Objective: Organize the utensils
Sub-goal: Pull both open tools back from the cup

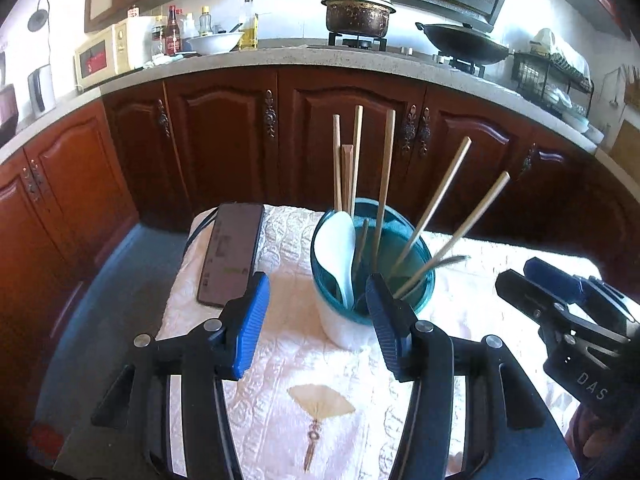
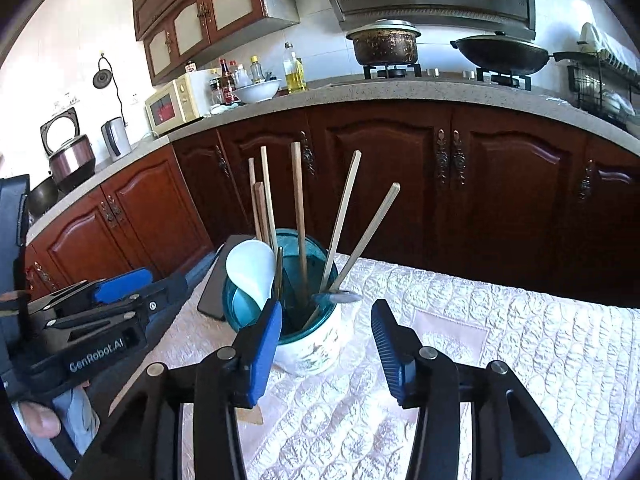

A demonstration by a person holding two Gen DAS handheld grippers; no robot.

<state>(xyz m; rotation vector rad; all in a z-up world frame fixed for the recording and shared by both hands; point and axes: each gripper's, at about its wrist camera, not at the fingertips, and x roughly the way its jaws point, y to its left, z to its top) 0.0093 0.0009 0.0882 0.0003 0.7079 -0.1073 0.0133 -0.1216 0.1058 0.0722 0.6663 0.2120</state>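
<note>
1. We see a teal utensil holder (image 1: 372, 264) standing on the worktop (image 1: 280, 360), which is covered by a white quilted cloth with a fan motif.
2. The holder carries wooden chopsticks (image 1: 386, 168), some upright and two leaning to the right, a white spoon (image 1: 336, 252) against its left inner wall, and a blurred metal utensil (image 2: 338, 297) lying across its rim.
3. A dark phone (image 1: 232, 256) lies flat on the cloth just to the left of the holder.
4. Behind the worktop runs a row of brown cabinets under a counter with a pot (image 2: 384, 44), a wok, bottles and a bowl.
5. Our left claw (image 1: 316, 320) points down towards the holder's near left side; its blue pads stand wide apart with nothing between them.
6. Our right claw (image 2: 324, 344) sits just before the holder, released as well, its pads apart and empty; the left pad overlaps the holder's rim in view, but we cannot tell if it touches.
</note>
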